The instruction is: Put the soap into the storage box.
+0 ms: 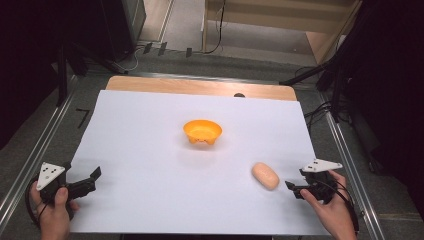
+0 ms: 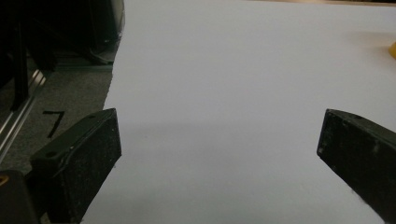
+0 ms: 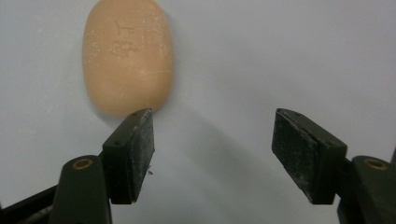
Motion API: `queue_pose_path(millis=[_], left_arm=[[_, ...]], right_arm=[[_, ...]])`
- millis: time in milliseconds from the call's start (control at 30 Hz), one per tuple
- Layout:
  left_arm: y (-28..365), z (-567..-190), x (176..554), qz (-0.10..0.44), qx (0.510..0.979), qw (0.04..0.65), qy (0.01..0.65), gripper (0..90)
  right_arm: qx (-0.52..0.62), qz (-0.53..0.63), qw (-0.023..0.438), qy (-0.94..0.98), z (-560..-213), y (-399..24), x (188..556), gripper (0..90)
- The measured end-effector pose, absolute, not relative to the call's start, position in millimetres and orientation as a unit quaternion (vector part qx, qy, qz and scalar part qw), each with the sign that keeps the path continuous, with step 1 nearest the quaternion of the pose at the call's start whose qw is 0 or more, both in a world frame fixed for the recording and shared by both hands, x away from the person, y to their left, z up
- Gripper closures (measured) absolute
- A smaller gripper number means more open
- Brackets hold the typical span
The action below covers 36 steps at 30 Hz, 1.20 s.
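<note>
Nothing is gripped yet: the right claw (image 3: 212, 156) is held open and empty, the peach oval soap bar (image 3: 127, 56) lying on the white surface (image 3: 280, 56) just ahead, beyond its left jaw. The orange plastic bowl (image 1: 202, 131) is left unfilled.

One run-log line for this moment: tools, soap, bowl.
right tool: open, just short of soap, not touching | left tool: open, nothing between jaws | orange bowl: mid-sheet, untouched
</note>
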<state>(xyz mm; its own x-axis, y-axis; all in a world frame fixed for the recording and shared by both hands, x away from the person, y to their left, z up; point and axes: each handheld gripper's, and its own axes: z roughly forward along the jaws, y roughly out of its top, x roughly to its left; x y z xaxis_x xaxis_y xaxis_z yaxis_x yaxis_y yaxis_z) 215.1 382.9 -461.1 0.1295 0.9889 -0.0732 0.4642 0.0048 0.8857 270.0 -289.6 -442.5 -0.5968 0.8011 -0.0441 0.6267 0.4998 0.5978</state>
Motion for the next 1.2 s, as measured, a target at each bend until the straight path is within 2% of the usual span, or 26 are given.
queue_pose_path(millis=[100,300,600,833,967,1000,1033,1200], left_arm=[[382.9,-461.1,215.2,0.319,0.63,0.41,0.577,0.5],[383.0,-461.2,215.2,0.318,0.631,0.411,0.576,0.5],[382.9,-461.2,215.4,0.318,0.631,0.411,0.576,0.5],[382.8,-461.3,215.3,0.318,0.631,0.411,0.576,0.5],[382.9,-461.2,215.4,0.318,0.631,0.411,0.576,0.5],[383.0,-461.2,215.4,0.318,0.632,0.411,0.575,0.5],[382.9,-461.3,215.5,0.318,0.631,0.412,0.575,0.5],[383.1,-461.2,215.5,0.317,0.633,0.41,0.575,0.5]], right_arm=[[0.419,0.248,0.142,0.862,-438.6,-280.9,278.0,24.4],[0.404,0.207,0.111,0.884,-433.3,-263.9,291.1,20.9],[0.374,0.176,0.068,0.908,-431.8,-237.6,302.4,17.9],[0.373,0.149,0.053,0.914,-434.0,-217.4,313.8,17.8],[0.378,0.142,0.045,0.914,-436.4,-209.5,317.8,18.2],[0.38,0.14,0.046,0.913,-437.2,-207.1,319.0,19.5],[0.385,0.136,0.048,0.912,-438.4,-202.7,322.6,27.5],[0.39,0.127,0.042,0.911,-440.0,-195.4,326.0,30.8]])
